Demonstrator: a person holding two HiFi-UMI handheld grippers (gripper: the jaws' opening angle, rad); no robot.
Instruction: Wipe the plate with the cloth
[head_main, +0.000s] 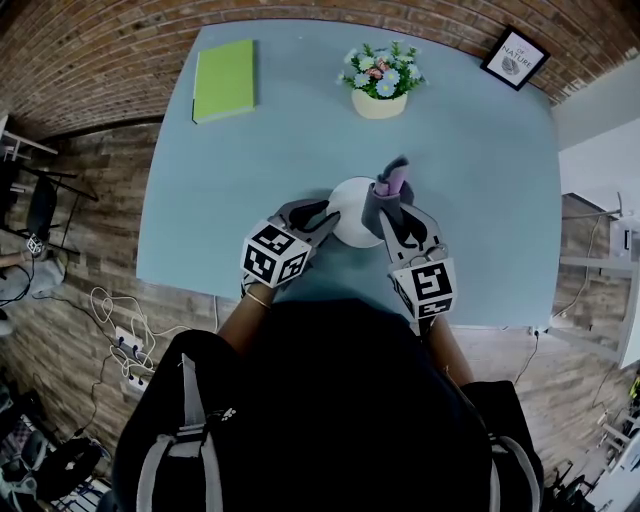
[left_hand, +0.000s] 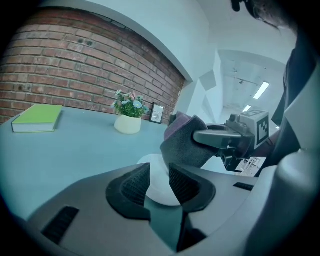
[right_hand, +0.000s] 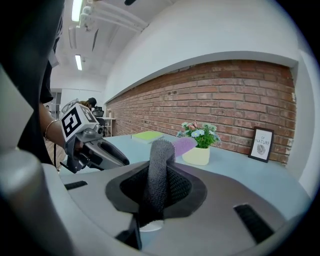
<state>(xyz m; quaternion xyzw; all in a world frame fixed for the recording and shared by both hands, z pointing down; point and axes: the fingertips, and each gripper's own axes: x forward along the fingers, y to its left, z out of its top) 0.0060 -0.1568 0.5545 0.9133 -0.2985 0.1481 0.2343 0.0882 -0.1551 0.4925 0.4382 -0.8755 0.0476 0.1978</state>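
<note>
A small white plate (head_main: 347, 203) lies on the blue table (head_main: 480, 180) near its front edge. My left gripper (head_main: 322, 218) reaches it from the left; in the left gripper view its jaws (left_hand: 159, 176) stand apart with the plate's rim (left_hand: 154, 164) between the pads, which do not press on it. My right gripper (head_main: 390, 207) is shut on a grey and purple cloth (head_main: 392, 183), which stands up over the plate's right side. The cloth (right_hand: 159, 167) fills the right jaws, and a sliver of plate (right_hand: 150, 226) shows below. From the left, the cloth (left_hand: 184, 142) hangs just above the plate.
At the table's far left lies a green book (head_main: 224, 80). A pot of flowers (head_main: 380, 88) stands at the far middle and a small framed picture (head_main: 514, 57) at the far right corner. Cables and a power strip (head_main: 122, 345) lie on the floor to the left.
</note>
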